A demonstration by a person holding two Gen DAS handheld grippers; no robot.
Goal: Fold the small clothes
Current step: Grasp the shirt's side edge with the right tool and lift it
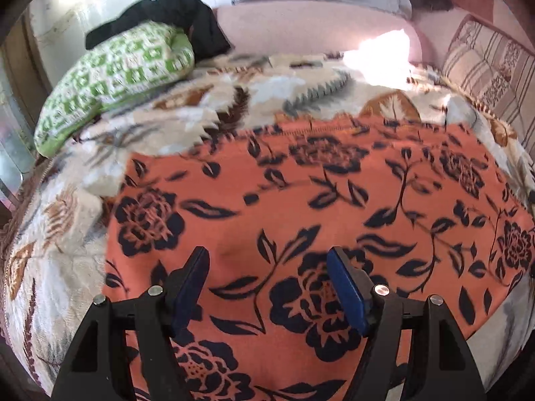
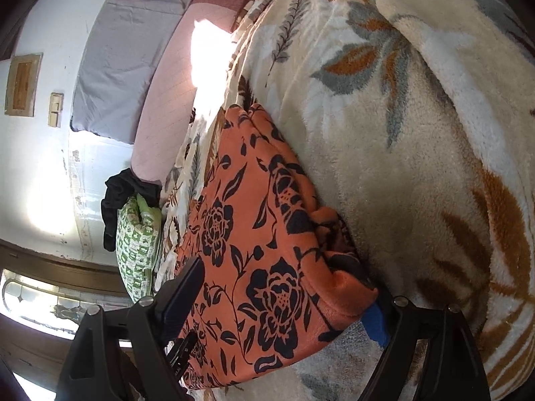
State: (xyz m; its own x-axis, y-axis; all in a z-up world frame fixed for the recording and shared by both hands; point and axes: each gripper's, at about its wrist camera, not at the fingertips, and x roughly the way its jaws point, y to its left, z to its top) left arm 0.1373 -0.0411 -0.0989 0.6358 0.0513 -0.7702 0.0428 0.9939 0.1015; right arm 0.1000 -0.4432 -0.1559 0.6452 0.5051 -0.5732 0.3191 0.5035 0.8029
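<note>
An orange garment (image 1: 301, 200) with a dark flower print lies spread flat on a cream leaf-patterned blanket (image 1: 60, 240). My left gripper (image 1: 267, 277) hovers over the garment's near part, open, with nothing pinched between its blue pads. In the right wrist view the picture is rolled sideways. There a folded corner of the orange garment (image 2: 267, 234) reaches in between the fingers of my right gripper (image 2: 277, 310). Its jaws stand wide open around that corner. One blue pad (image 2: 376, 322) sits half hidden under the cloth's edge, and the other finger (image 2: 182, 295) stands clear of the cloth.
A green-and-white pillow (image 1: 117, 77) with a black cloth (image 1: 174, 16) on it lies at the bed's far left. A pink headboard cushion (image 1: 301, 30) runs along the back, and a striped pillow (image 1: 485, 77) lies at the right. A wall and window (image 2: 33, 300) border the bed.
</note>
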